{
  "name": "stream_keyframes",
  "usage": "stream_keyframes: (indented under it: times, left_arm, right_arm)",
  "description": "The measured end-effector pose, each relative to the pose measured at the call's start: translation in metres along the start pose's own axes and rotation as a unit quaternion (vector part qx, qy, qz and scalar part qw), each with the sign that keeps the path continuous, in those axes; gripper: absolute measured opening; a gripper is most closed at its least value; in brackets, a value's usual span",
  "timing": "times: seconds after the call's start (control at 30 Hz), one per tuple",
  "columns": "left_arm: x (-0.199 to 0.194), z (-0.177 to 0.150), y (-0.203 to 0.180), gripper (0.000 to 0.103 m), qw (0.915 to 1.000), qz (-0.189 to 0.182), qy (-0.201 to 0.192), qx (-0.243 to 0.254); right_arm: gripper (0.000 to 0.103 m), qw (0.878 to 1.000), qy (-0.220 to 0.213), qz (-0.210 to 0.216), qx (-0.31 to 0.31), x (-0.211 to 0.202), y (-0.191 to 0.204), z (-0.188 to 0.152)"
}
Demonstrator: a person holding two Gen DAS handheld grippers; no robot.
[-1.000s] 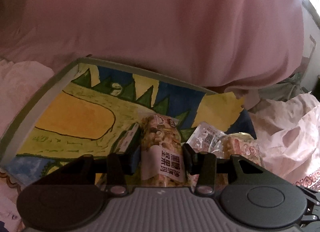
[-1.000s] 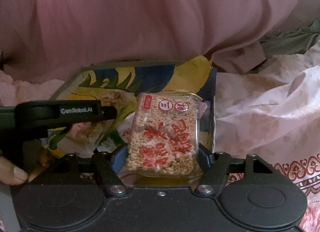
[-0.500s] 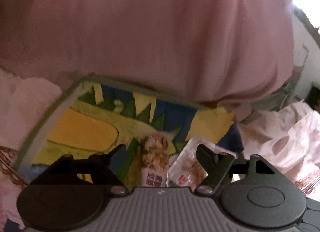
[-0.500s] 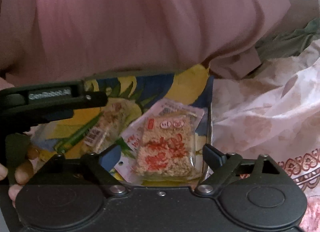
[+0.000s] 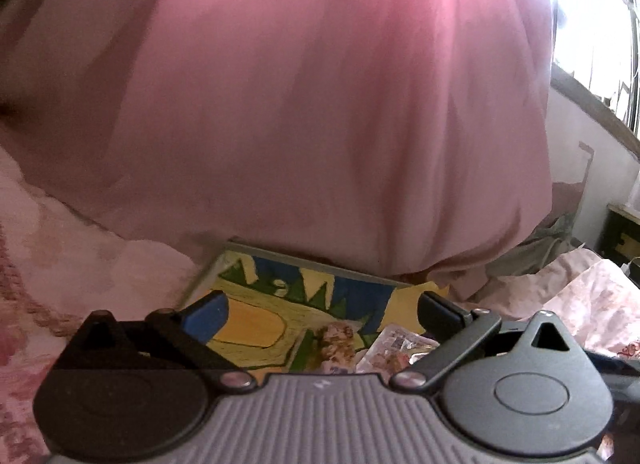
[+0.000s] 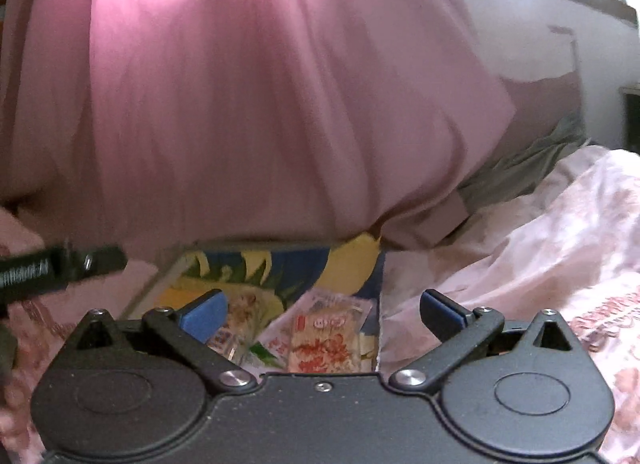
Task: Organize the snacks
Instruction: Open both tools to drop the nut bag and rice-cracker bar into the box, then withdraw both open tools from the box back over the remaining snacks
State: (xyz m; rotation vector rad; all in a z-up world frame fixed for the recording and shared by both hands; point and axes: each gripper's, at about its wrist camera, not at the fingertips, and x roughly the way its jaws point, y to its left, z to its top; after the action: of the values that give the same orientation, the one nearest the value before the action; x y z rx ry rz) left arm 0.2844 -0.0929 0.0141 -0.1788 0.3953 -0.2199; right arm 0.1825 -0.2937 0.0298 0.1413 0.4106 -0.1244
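A shallow box with a yellow, green and blue drawing on its floor [image 5: 256, 328] lies on the bed; it also shows in the right wrist view [image 6: 352, 264]. Snack packs lie in it: a long pale pack [image 5: 334, 348], also seen in the right wrist view [image 6: 240, 316], and a puffed-grain pack with red print [image 6: 326, 344] on a clear wrapper [image 5: 394, 352]. My left gripper [image 5: 320, 310] is open and empty, raised above the box. My right gripper [image 6: 320, 312] is open and empty above the red-print pack.
A large pink quilt [image 5: 320, 123] rises behind the box. Pale floral bedding [image 6: 520, 264] lies to the right, grey-green cloth [image 6: 532, 159] behind it. A window [image 5: 600, 23] and wall are at far right. The left gripper's body [image 6: 60, 268] shows at the right view's left edge.
Both grippers opened and let go of their packs, which now lie in the box. Both grippers then lifted up and back, so the box looks smaller and lower.
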Motion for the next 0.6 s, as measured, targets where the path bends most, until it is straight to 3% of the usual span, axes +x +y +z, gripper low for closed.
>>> stream_keyframes:
  times: [0.2,0.6]
  left_arm:
    - [-0.059,-0.016,0.003,0.103,0.9998,0.013,-0.014,0.007]
    - [-0.153,-0.055,0.007,0.103,0.9989,0.022,-0.017,0.037]
  right_arm:
    - [0.102,0.999,-0.028,-0.008,0.013,-0.057,-0.002,-0.005]
    - [0.102,0.998,-0.045,-0.022,-0.027,-0.143,0.023,-0.043]
